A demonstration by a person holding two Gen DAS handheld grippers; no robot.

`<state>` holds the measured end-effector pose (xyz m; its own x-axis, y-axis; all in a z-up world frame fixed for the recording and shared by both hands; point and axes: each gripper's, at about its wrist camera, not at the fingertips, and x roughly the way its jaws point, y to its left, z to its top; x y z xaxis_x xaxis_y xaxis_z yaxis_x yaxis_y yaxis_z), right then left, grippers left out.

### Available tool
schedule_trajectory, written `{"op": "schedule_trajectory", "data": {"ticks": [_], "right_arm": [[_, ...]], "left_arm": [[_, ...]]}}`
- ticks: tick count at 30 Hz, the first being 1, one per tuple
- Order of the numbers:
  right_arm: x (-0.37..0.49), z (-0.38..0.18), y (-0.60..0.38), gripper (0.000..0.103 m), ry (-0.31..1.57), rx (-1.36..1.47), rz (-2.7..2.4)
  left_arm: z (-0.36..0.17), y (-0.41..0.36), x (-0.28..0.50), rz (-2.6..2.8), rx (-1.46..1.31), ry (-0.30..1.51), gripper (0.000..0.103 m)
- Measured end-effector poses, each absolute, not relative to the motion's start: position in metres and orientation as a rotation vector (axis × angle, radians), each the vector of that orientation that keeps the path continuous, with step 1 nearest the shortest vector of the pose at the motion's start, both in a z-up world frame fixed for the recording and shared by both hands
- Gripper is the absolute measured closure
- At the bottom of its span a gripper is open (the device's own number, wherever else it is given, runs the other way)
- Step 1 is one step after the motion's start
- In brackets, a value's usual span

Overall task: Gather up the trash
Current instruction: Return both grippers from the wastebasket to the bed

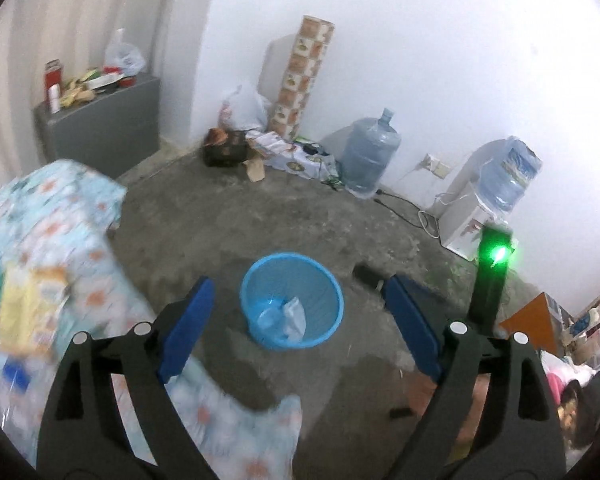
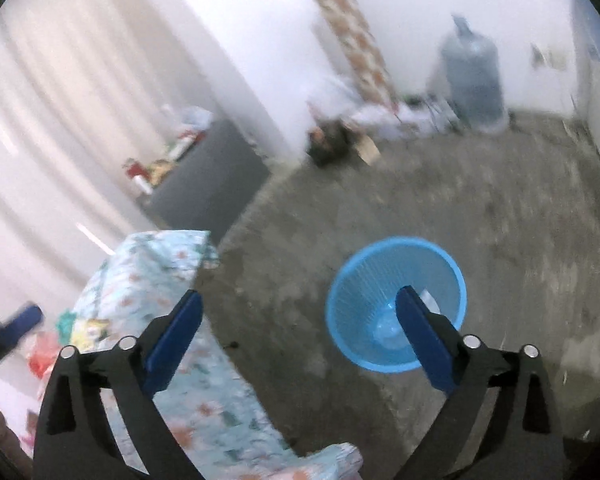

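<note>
2 claws, left claw (image 1: 298,294) and right claw (image 2: 298,306), gape empty over concrete floor (image 1: 220,216) (blue bin (image 1: 292,300) below).

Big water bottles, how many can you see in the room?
2. One water jug stands on the floor by the far wall. The other jug sits upside down on the white dispenser at right. More may be hidden.

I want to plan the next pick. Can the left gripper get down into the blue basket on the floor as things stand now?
Probably yes. The left gripper is open and empty, and the blue basket stands upright, open-topped, on bare floor. Nothing lies between; the patterned table is off to one side.
</note>
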<state>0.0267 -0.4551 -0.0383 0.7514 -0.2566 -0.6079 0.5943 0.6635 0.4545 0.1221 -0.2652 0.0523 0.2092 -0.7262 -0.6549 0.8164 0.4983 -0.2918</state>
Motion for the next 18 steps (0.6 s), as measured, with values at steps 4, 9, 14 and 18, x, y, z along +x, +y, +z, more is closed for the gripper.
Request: {"op": "schedule_trajectory", "data": {"ticks": [4, 9, 14, 18], "right_arm": [[0.031, -0.011, -0.41, 0.007, 0.53, 0.6, -0.479], [0.047, 0.01, -0.352, 0.007, 0.565, 0.469, -0.488], [0.064, 0.033, -0.286, 0.007, 0.576, 0.297, -0.455], [0.074, 0.048, -0.24, 0.007, 0.57, 0.157, -0.411]], "left_arm": [[0.06, -0.196, 0.109, -1.004, 0.113, 0.799, 0.014], [0.066, -0.121, 0.102, -0.878, 0.052, 0.792, 0.01], [0.068, -0.052, 0.1, -0.774, -0.05, 0.789, 0.009], [0.068, 0.001, 0.092, -0.747, -0.121, 0.761, 0.009]]}}
